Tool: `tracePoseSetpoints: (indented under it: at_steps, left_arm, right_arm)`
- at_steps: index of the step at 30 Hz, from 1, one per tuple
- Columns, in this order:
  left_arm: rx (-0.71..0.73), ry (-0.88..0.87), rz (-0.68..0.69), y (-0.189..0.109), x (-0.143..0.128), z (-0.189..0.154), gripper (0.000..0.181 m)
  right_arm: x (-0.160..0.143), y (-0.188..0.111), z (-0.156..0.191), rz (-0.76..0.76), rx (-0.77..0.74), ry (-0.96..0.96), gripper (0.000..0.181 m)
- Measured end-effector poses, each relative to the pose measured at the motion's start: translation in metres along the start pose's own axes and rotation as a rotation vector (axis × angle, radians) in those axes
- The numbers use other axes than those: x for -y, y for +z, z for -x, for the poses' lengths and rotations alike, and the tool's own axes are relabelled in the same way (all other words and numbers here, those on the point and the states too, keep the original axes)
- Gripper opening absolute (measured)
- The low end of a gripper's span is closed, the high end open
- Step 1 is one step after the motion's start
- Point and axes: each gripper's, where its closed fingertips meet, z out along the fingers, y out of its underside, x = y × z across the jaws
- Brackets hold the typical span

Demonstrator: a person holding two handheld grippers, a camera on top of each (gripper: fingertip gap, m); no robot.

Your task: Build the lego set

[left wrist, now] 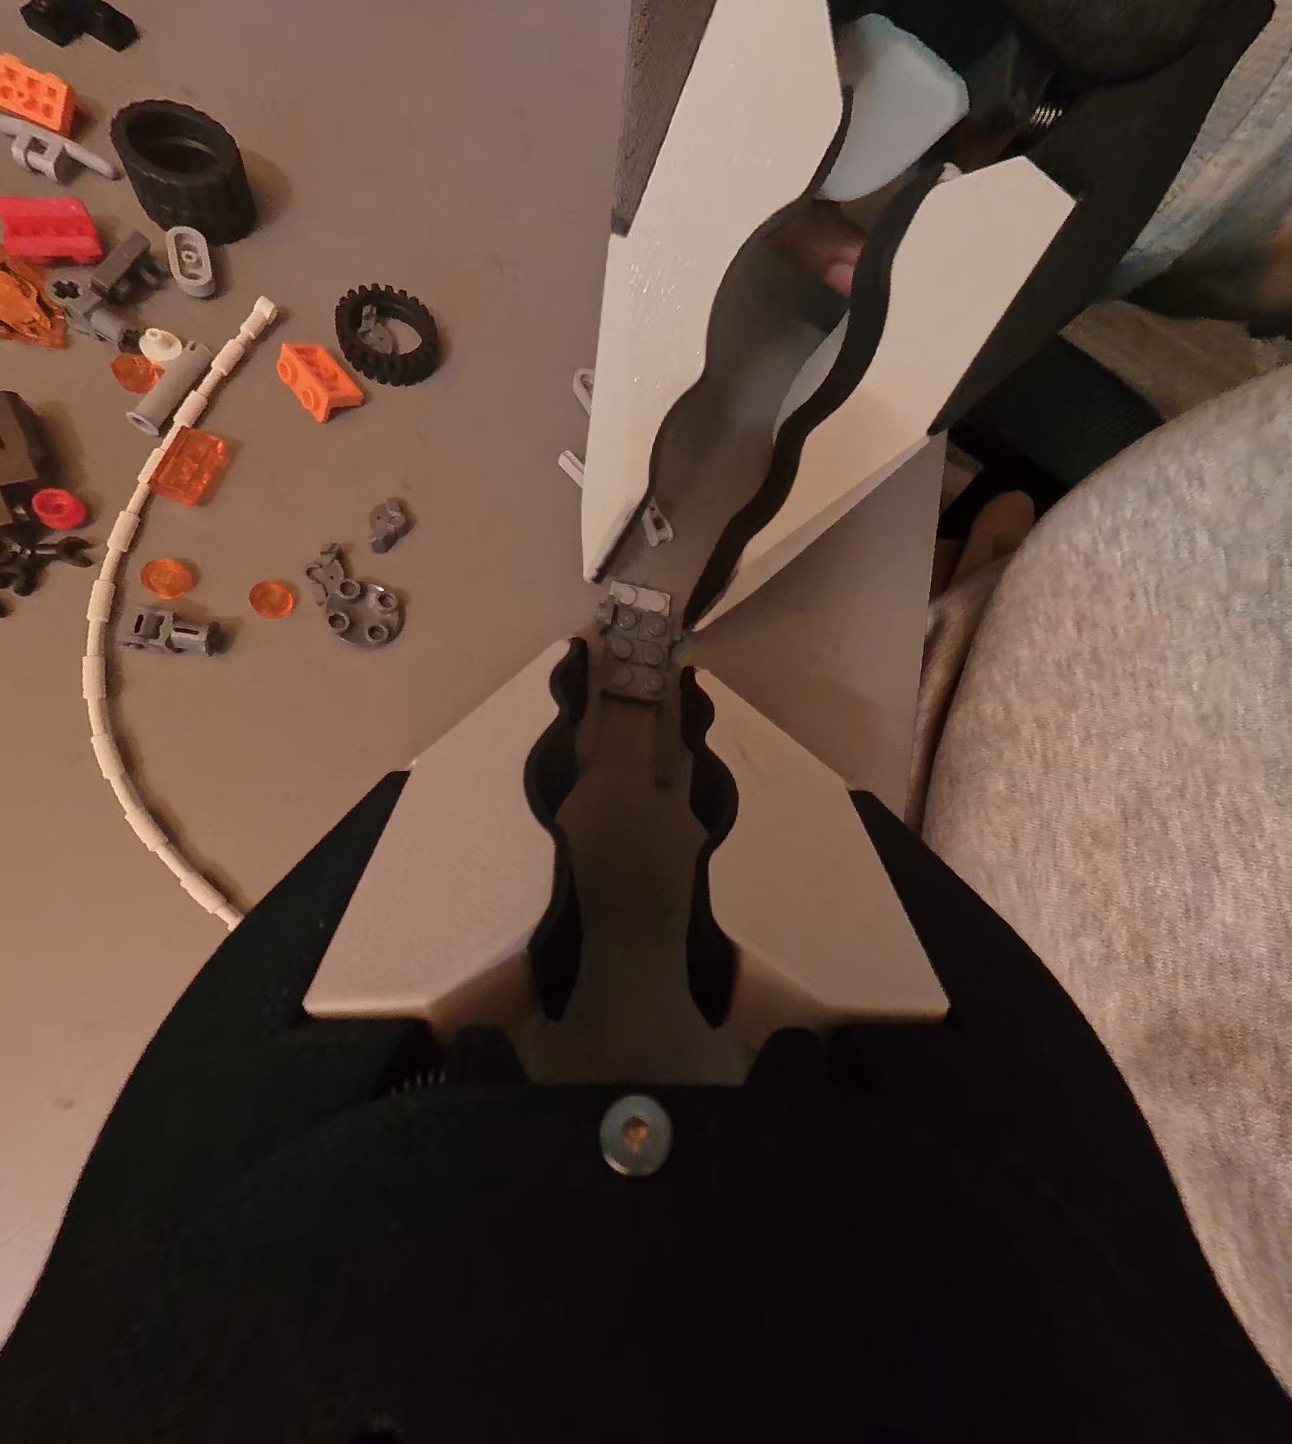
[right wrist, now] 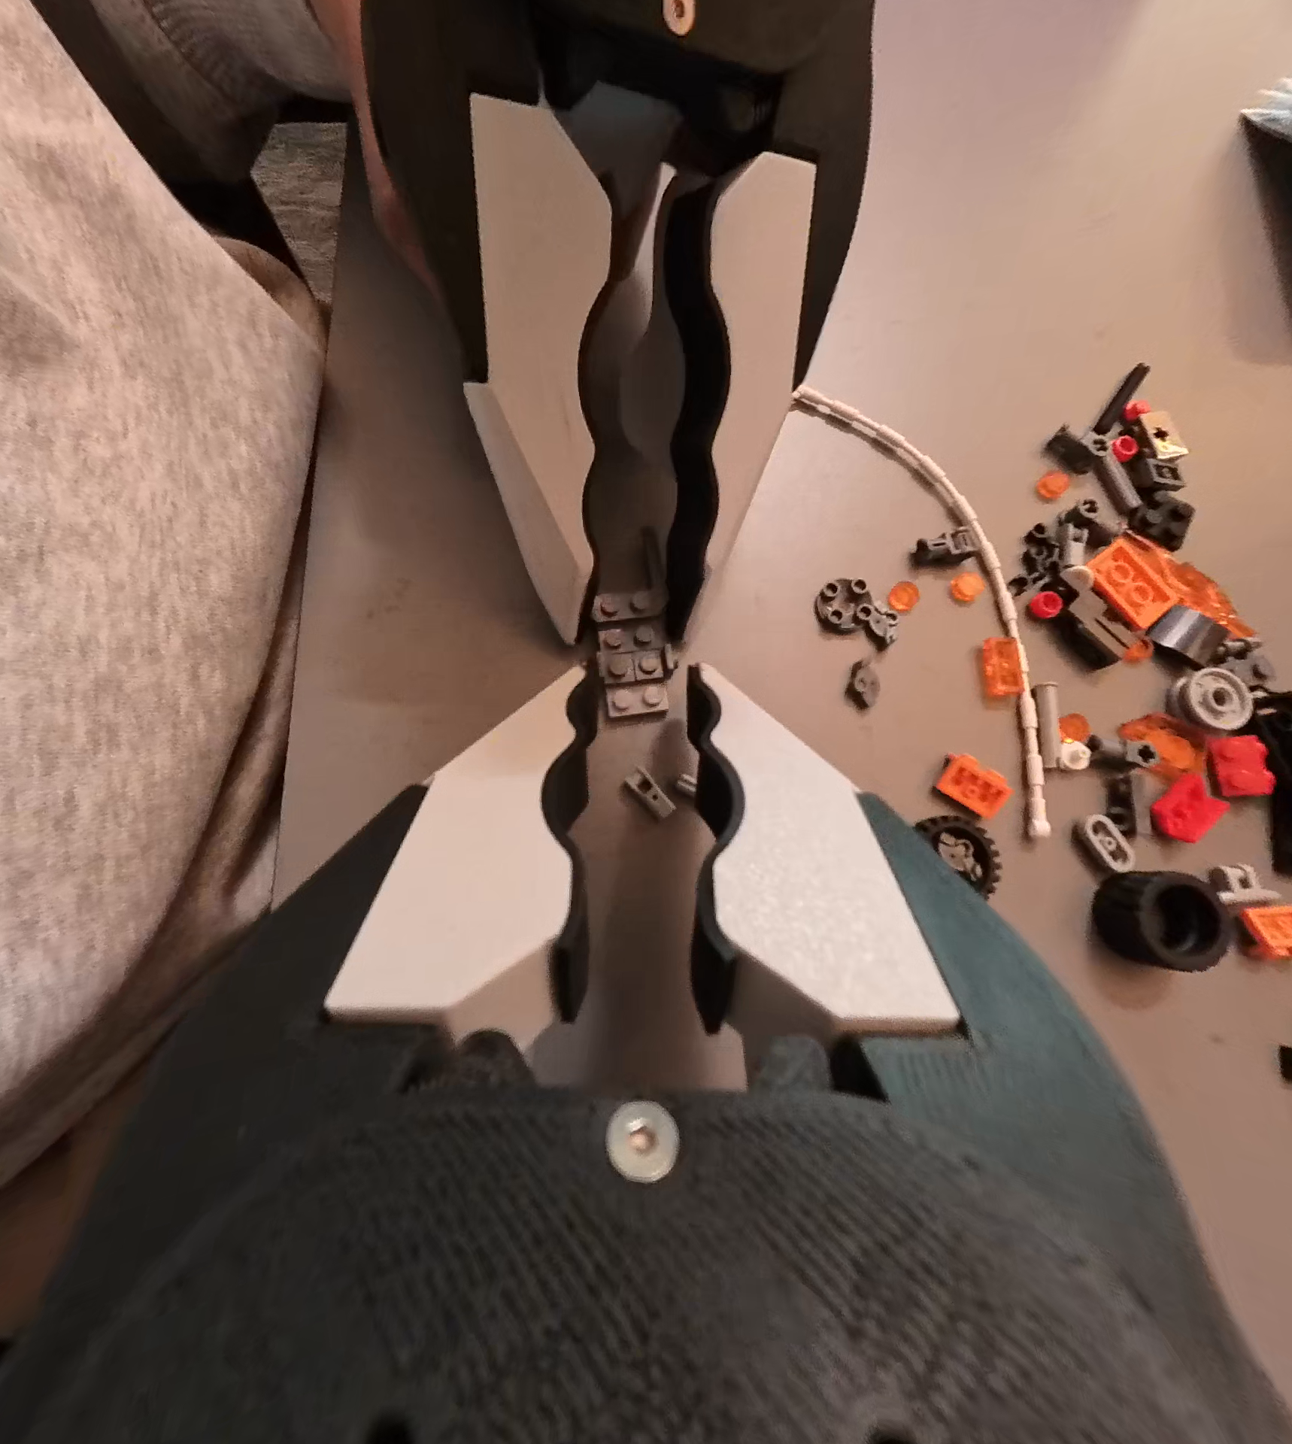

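Note:
A small grey plate assembly (left wrist: 639, 648) made of several studded plates is held between both grippers, which meet tip to tip near the table's edge. My left gripper (left wrist: 631, 660) is closed on its near end. My right gripper (left wrist: 647, 598) comes in from the top of the left wrist view and clasps the far end. In the right wrist view the assembly (right wrist: 631, 664) sits between my right gripper (right wrist: 639, 680) and the left gripper (right wrist: 631, 621) opposite. The assembly appears slightly above the table.
Loose pieces lie on the brown table: a black tyre (left wrist: 186, 172), a small wheel (left wrist: 385, 336), a white flexible hose (left wrist: 158, 562) and orange bricks (left wrist: 319, 379). Two small grey pieces (right wrist: 647, 789) lie under my right gripper. The main pile (right wrist: 1135, 594) is to the right. A person's grey clothing (right wrist: 80, 469) borders the table edge. My left and right fingertips are right by each other. It is some 8 centimeters from my right tips to the small wheel (left wrist: 385, 336).

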Motion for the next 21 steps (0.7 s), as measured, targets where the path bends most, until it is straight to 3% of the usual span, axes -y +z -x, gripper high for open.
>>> tracePoseSetpoints:
  at_steps: [11, 21]
  left_arm:
    - [0.011, 0.011, 0.002, 0.000, 0.000, 0.000, 0.023]
    - [0.011, 0.010, 0.002, 0.001, 0.000, 0.000, 0.022]
  right_arm:
    - [0.001, 0.000, 0.011, 0.035, 0.058, -0.017, 0.001]
    - [0.000, 0.001, 0.013, 0.062, 0.165, -0.013, 0.000]
